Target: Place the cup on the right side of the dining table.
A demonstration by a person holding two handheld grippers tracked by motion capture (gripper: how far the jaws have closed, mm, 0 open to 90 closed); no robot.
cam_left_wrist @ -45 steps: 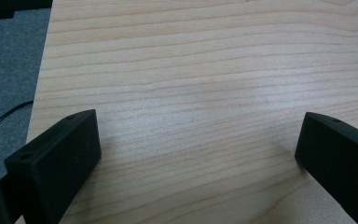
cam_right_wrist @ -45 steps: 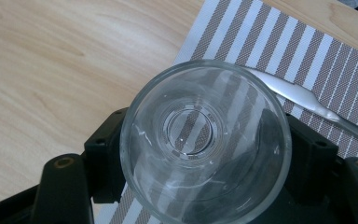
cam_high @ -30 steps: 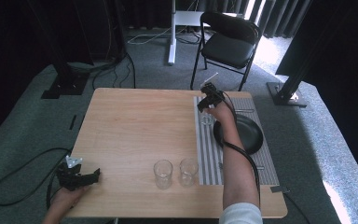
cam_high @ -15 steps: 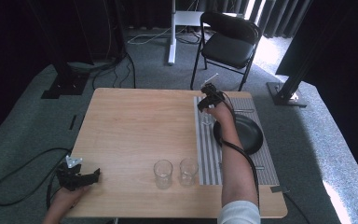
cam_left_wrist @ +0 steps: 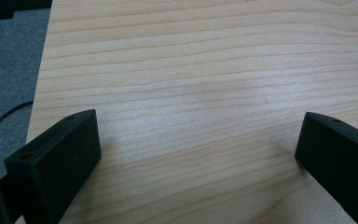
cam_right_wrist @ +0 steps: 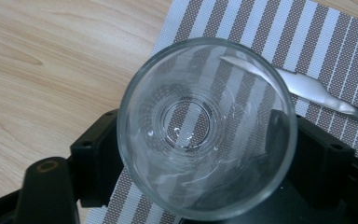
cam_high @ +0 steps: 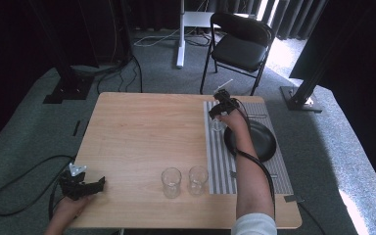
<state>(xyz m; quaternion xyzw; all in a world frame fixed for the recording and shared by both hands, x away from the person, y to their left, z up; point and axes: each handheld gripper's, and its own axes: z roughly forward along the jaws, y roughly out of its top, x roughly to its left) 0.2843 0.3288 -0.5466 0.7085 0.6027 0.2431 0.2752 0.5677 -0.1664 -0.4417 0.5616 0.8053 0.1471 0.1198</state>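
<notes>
Evidently nothing has shifted lately; the right gripper (cam_right_wrist: 205,154) still pinches the glass (cam_right_wrist: 205,126) over the striped mat (cam_high: 220,161). Left gripper (cam_left_wrist: 200,154) rests spread, idle.

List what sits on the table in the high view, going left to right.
Left hand-held gripper → first empty glass → second empty glass → striped placemat → black plate.

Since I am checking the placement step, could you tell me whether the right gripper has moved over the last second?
No. The right gripper stays at the far end of the striped placemat, beside the black plate, clamped on a clear glass.
</notes>
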